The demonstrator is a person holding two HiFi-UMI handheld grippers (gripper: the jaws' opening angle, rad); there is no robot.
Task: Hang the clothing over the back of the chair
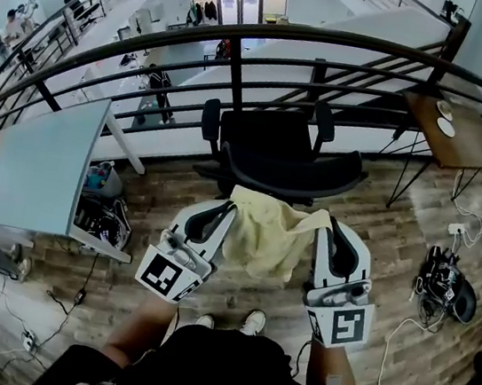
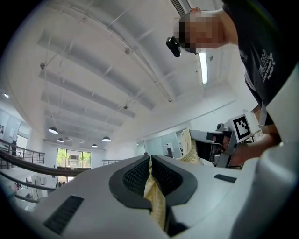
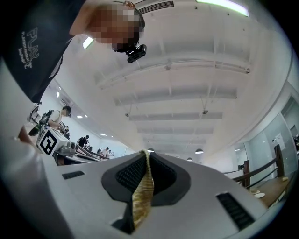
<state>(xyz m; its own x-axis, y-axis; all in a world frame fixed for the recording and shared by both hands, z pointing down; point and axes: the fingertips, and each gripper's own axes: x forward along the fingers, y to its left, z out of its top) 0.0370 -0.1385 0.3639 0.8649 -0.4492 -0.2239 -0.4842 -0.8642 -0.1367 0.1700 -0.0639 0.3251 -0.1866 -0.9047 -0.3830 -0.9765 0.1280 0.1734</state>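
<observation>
Head view: clothing (image 1: 264,233) is stretched between left gripper (image 1: 222,214) and right gripper (image 1: 332,232). Its long axis runs side to side, roughly parallel to the back of the chair (image 1: 286,162), which lies just beyond the cloth, and both grippers are about equally near the chair. Left gripper view: jaws closed on a yellow fold of the clothing, pinched between the ribbed pads. Right gripper view: jaws likewise nearly together with a strip of the clothing clamped; judged next move is forward, carrying it over the chair back.
</observation>
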